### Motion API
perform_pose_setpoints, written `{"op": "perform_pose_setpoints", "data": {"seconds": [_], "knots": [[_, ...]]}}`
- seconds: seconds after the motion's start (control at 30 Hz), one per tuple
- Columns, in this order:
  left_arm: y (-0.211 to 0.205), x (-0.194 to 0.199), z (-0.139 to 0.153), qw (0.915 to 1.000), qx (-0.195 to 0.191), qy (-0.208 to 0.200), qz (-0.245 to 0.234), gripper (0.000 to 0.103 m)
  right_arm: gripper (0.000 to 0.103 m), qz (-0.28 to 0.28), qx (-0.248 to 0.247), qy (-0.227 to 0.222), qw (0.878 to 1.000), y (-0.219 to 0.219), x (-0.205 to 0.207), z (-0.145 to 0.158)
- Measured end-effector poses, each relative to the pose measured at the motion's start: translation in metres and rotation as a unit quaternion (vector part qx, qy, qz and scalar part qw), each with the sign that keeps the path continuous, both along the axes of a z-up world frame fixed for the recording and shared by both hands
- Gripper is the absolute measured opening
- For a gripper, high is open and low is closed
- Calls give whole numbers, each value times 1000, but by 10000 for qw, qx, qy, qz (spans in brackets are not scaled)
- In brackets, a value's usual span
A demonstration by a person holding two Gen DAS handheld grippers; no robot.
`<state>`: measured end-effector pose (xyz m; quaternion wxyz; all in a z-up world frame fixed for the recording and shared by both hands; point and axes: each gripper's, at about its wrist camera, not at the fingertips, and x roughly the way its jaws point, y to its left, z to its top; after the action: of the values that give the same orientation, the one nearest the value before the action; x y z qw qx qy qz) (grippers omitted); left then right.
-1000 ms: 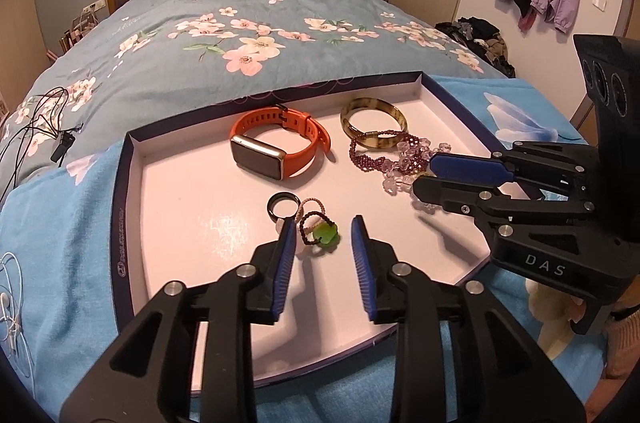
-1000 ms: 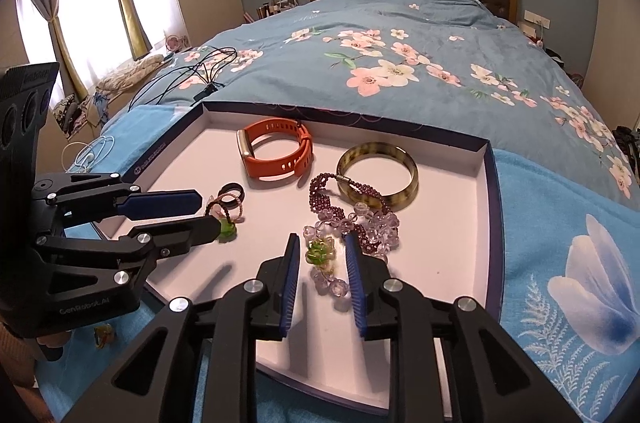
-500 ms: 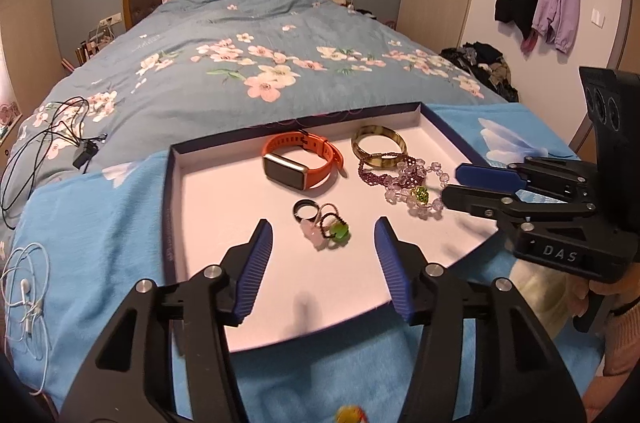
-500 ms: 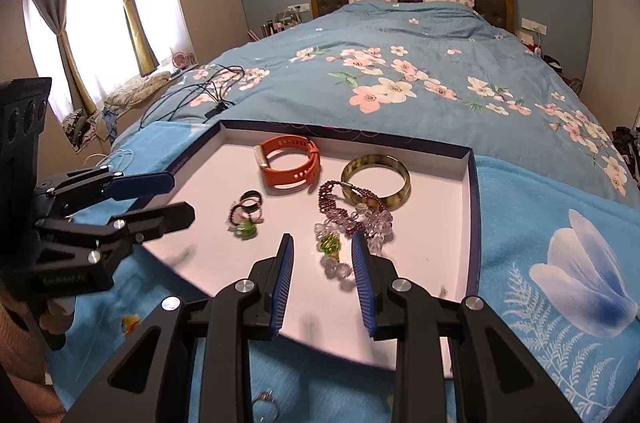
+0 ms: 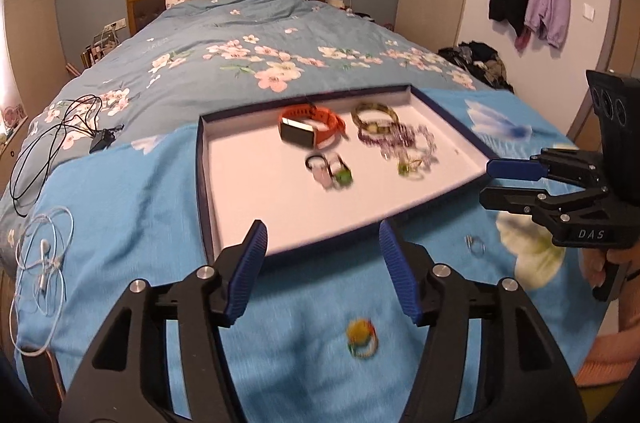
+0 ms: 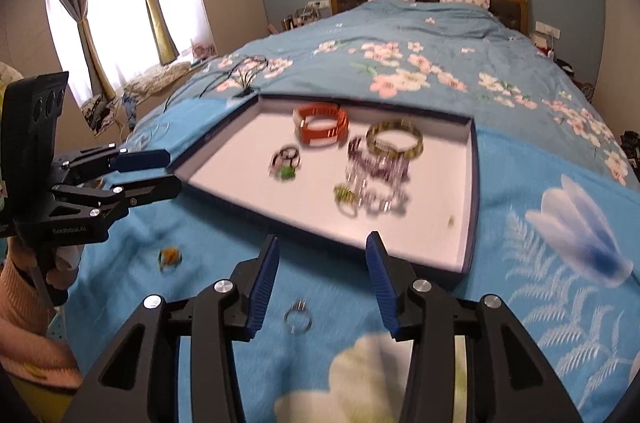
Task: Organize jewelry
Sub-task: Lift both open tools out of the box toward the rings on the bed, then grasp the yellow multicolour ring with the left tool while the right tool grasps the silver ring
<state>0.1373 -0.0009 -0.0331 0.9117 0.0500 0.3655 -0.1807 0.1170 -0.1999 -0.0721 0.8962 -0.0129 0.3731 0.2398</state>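
Both grippers had backed off the tray (image 5: 204,183) since the earlier frames: a second before, their tips were over the tray floor, now they hung over the blue blanket (image 5: 120,223) short of its near rim. Left gripper (image 5: 322,273) jaws had just been opening, now stood wide apart, nothing between them. Right gripper (image 6: 320,281) same: jaws had just been opening, stood apart, empty.

Jewelry inside the tray: orange smartwatch (image 5: 310,129) at the back, bangle (image 5: 374,117) beside it, purple bead necklace (image 5: 396,139) touching the bangle, cluster of small rings (image 5: 330,169) mid-tray, green-stone ring (image 5: 408,169) by the necklace's near end. Frames blurred, fine detail unclear.

Outside the tray on the blanket: yellow-green ring (image 5: 362,337) just ahead of the left gripper, silver ring (image 6: 298,317) lying between the right gripper's fingers, untouched.

Clutter: black cable (image 5: 52,139) and white earphones (image 5: 44,263) on the bed's left side. Nothing blocked the tray.
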Motion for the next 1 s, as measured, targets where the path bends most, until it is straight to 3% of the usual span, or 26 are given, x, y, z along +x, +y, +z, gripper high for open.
{"op": "perform_pose_setpoints", "data": {"seconds": [0.5, 1.0], "knots": [[5, -44, -25, 9995, 20, 258, -194, 59, 43, 8, -225, 316, 9992, 10, -24, -26], [-9, -42, -40, 9974, 72, 586, -422, 54, 43, -66, -528, 408, 9977, 20, -22, -31]]}}
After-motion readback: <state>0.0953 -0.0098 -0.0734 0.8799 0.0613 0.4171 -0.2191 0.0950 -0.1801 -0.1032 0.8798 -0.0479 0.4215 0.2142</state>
